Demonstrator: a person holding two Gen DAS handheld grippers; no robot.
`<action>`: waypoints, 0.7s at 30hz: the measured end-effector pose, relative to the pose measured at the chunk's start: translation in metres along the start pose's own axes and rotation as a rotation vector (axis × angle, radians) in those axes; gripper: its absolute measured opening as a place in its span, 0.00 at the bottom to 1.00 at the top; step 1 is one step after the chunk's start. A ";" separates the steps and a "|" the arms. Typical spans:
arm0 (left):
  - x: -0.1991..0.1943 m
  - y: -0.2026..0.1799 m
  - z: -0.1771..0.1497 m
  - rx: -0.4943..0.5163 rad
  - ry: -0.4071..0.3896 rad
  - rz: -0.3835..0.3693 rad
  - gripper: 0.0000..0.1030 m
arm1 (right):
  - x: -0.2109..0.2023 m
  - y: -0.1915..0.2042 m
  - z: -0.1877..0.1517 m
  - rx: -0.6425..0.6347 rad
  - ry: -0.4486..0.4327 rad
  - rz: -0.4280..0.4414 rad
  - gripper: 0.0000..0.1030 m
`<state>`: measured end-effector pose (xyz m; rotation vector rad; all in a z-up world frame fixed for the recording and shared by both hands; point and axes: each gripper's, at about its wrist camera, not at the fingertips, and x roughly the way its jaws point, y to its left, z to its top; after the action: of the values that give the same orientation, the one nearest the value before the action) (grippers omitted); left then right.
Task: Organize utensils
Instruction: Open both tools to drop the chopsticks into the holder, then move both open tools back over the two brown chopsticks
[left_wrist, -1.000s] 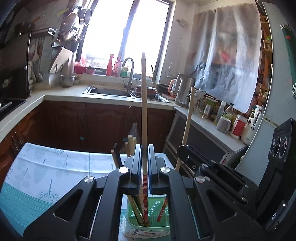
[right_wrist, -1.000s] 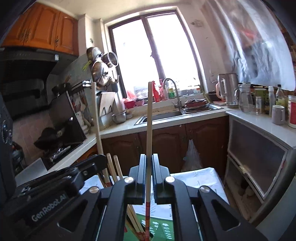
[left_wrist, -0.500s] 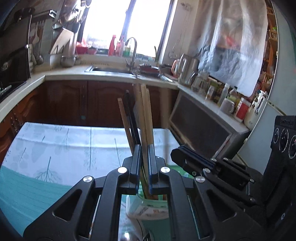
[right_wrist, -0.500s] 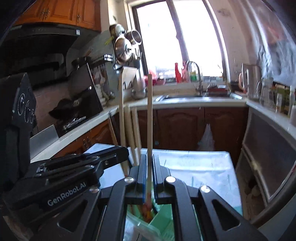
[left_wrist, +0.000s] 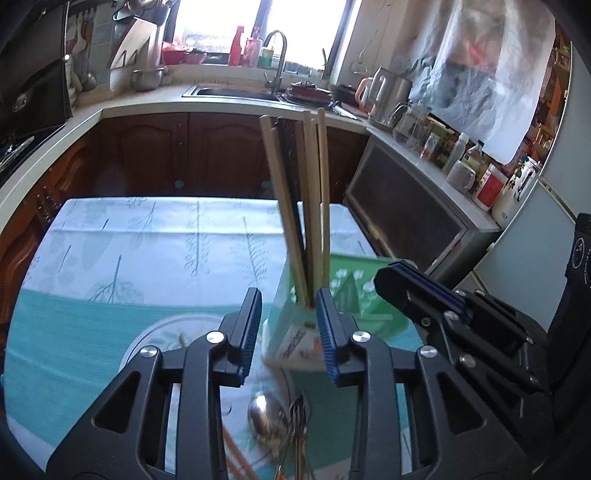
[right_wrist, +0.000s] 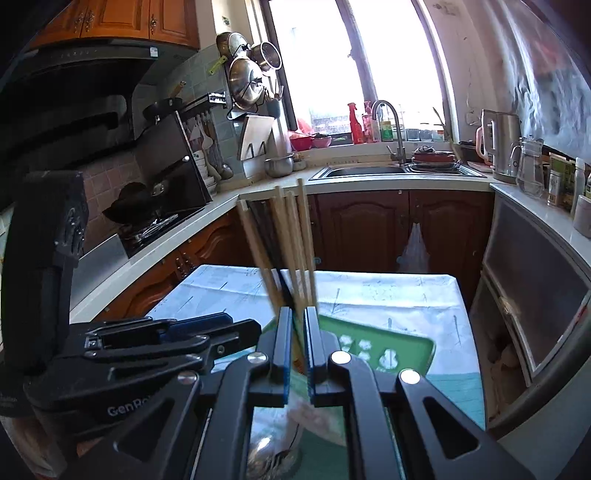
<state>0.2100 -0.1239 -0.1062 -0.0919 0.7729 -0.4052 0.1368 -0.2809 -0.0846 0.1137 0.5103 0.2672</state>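
Note:
Several wooden chopsticks (left_wrist: 312, 206) stand upright in a green and white carton holder (left_wrist: 332, 299) on the table; they also show in the right wrist view (right_wrist: 291, 254). My left gripper (left_wrist: 288, 325) is open and empty, just in front of the holder. My right gripper (right_wrist: 297, 354) has its jaws a narrow gap apart, with nothing clearly held; the chopsticks rise just beyond it. A metal spoon (left_wrist: 264, 421) and fork (left_wrist: 297, 424) lie on a plate (left_wrist: 155, 339) below the left gripper. The right gripper shows at the right of the left wrist view (left_wrist: 424, 291).
The table carries a leaf-print cloth (left_wrist: 147, 236). Kitchen counters, a sink (right_wrist: 362, 170), a kettle (right_wrist: 498, 144) and bottles ring the room. A stove (right_wrist: 147, 225) is at the left.
Both grippers have released their chopsticks into the holder and pulled back and down. The left gripper has opened wide; the right one has opened slightly.

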 end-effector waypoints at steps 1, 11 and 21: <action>-0.004 0.001 -0.004 0.004 0.012 0.016 0.27 | -0.002 0.002 -0.001 -0.001 0.004 0.004 0.06; -0.040 0.023 -0.047 -0.009 0.128 0.074 0.32 | -0.020 0.036 -0.029 0.019 0.092 0.052 0.06; -0.062 0.044 -0.082 -0.010 0.204 0.122 0.35 | -0.024 0.055 -0.052 0.044 0.194 0.084 0.06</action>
<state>0.1273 -0.0542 -0.1335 -0.0121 0.9768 -0.2971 0.0789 -0.2330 -0.1092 0.1531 0.7057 0.3514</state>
